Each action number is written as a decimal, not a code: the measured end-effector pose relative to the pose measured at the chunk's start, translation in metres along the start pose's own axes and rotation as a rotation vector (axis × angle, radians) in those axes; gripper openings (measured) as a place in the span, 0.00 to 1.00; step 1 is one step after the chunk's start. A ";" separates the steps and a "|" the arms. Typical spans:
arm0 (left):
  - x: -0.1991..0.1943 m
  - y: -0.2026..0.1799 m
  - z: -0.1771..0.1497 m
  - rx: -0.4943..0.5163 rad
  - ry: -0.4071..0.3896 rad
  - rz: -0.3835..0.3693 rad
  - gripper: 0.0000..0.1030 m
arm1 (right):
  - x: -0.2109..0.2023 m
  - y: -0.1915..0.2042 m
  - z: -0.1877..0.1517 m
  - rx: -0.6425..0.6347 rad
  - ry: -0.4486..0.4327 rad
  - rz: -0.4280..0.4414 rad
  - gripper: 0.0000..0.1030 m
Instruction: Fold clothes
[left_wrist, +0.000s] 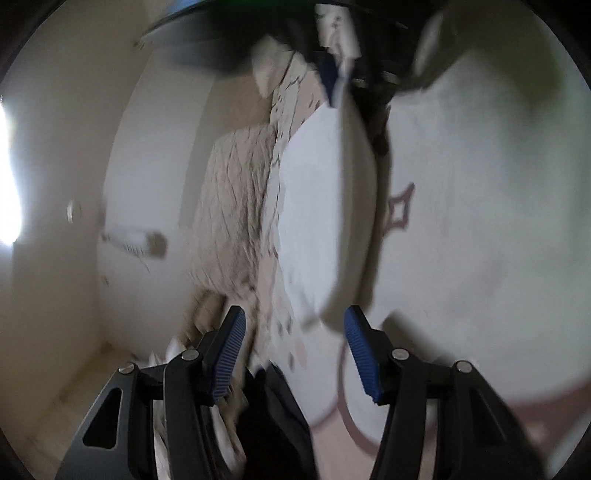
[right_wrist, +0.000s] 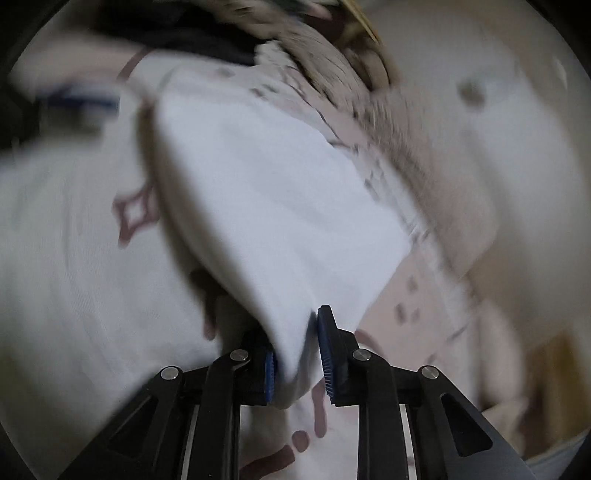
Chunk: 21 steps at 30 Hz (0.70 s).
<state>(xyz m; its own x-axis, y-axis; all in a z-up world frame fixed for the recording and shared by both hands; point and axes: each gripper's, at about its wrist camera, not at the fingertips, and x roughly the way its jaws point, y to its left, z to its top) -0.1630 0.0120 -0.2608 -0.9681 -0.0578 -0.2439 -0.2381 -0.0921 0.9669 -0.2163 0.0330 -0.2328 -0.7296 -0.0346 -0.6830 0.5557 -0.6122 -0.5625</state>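
A white garment (right_wrist: 266, 206) with maroon star prints (right_wrist: 135, 214) fills the right wrist view; a folded flap of it runs down between my right gripper's blue pads. My right gripper (right_wrist: 297, 354) is shut on that flap. In the left wrist view the same white garment (left_wrist: 461, 221) spreads to the right, with a raised fold (left_wrist: 317, 206) in the middle. My left gripper (left_wrist: 293, 332) is open just above the cloth, nothing between its pads. The other gripper's blue pad (left_wrist: 334, 79) shows far off, holding the fold's end. Both views are blurred by motion.
A beige knitted textile (left_wrist: 232, 214) lies left of the white garment, also in the right wrist view (right_wrist: 343, 70). A patterned pinkish cloth strip (right_wrist: 417, 295) lies beside it. A pale wall or surface (left_wrist: 55, 258) lies at the left. Dark items (left_wrist: 273, 424) sit under the left gripper.
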 end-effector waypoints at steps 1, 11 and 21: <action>0.005 -0.001 0.004 0.024 -0.011 0.003 0.54 | -0.003 -0.007 0.002 0.027 -0.004 0.022 0.22; 0.023 0.013 0.023 0.041 -0.078 -0.123 0.54 | -0.029 -0.050 0.014 0.224 -0.052 0.152 0.19; 0.041 0.022 0.042 0.011 -0.050 -0.071 0.61 | -0.031 -0.060 0.014 0.287 -0.057 0.183 0.19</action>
<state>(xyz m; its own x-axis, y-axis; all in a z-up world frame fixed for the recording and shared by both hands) -0.2108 0.0498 -0.2465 -0.9513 -0.0021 -0.3084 -0.3071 -0.0833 0.9480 -0.2328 0.0594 -0.1714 -0.6537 -0.2031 -0.7289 0.5503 -0.7889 -0.2737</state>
